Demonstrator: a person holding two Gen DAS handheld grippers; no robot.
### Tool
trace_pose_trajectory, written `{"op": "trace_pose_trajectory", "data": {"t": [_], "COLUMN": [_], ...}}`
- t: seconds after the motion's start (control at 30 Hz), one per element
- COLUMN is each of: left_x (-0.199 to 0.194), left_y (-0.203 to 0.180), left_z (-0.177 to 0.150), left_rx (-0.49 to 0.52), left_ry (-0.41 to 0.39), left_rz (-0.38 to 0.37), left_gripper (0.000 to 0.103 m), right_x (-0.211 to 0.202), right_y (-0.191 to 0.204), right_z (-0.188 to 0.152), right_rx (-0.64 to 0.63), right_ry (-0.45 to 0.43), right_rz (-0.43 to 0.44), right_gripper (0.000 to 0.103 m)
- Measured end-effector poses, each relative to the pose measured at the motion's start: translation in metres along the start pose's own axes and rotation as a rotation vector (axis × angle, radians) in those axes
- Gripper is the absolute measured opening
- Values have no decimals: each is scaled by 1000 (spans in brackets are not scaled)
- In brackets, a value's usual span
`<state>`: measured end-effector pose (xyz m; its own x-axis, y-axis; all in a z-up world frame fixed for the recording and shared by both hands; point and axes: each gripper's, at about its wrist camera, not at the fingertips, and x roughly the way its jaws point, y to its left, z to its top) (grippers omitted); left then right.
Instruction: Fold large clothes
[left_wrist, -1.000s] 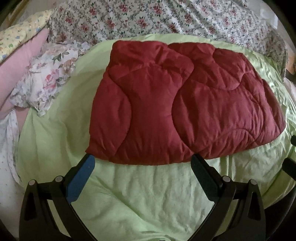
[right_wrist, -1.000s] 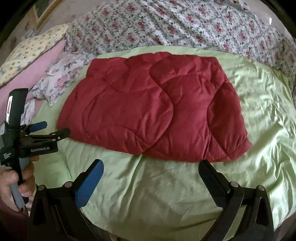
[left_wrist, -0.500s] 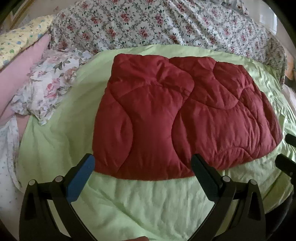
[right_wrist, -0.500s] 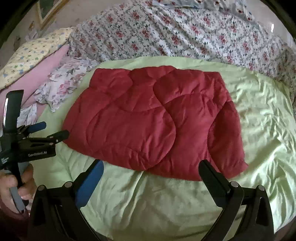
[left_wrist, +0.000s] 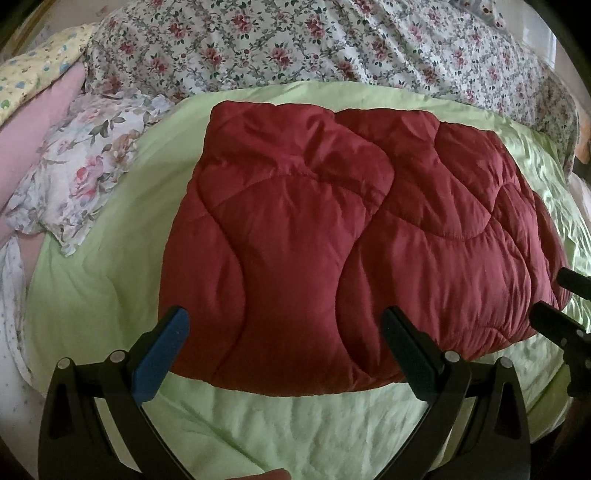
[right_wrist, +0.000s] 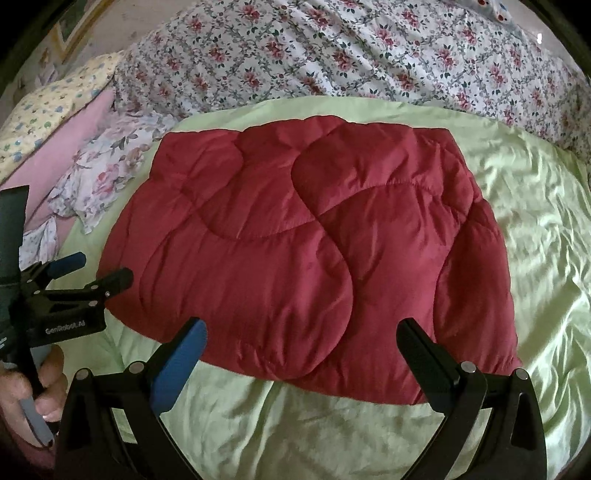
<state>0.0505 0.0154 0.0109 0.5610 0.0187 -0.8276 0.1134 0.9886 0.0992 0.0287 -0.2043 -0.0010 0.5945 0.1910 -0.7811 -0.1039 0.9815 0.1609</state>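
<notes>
A dark red quilted comforter (left_wrist: 332, 236) (right_wrist: 295, 251) lies folded into a thick rectangle on the light green sheet (left_wrist: 295, 424) (right_wrist: 295, 424). My left gripper (left_wrist: 284, 325) is open, its fingertips over the comforter's near edge at its left half, with nothing between them. My right gripper (right_wrist: 301, 332) is open too, fingertips over the near edge at the right half. In the right wrist view the left gripper (right_wrist: 92, 269) shows at the left edge, held by a hand (right_wrist: 33, 391). The right gripper's fingers (left_wrist: 554, 321) poke in at the right of the left wrist view.
A floral bedspread (left_wrist: 295, 44) (right_wrist: 351, 55) is bunched behind the comforter. Floral, pink and yellow pillows (left_wrist: 74, 158) (right_wrist: 92, 166) are piled at the left. Wrinkled green sheet (right_wrist: 535, 221) spreads to the right of the comforter.
Both grippers have moved forward toward the comforter; its near edge, earlier beyond the fingertips, now lies between and under them. Both stayed open.
</notes>
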Motion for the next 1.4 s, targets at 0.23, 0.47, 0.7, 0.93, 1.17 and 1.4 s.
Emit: {"op": "trace_pose_trajectory", "data": {"t": [0.23, 0.47, 0.7, 0.93, 1.17, 1.4], "left_x": [0, 1, 3, 4, 4, 4], "left_y": [0, 0, 1, 2, 2, 2], "left_z": [3, 5, 7, 8, 7, 7], "left_rx": [2, -5, -15, -16, -20, -28], "left_ry": [-4, -1, 4, 5, 4, 5], "left_rz": [-6, -13, -22, -25, -28, -32], "left_gripper": [103, 103, 103, 103, 103, 103], "right_x": [1, 4, 6, 7, 6, 6], "right_y": [-1, 0, -1, -1, -1, -3], "right_z": [7, 9, 9, 10, 10, 10], "right_rx": [5, 10, 17, 21, 20, 22], "right_ry": [-6, -2, 0, 0, 0, -1], "right_rz": [-3, -5, -5, -5, -5, -9], "right_gripper": [103, 103, 103, 103, 103, 103]}}
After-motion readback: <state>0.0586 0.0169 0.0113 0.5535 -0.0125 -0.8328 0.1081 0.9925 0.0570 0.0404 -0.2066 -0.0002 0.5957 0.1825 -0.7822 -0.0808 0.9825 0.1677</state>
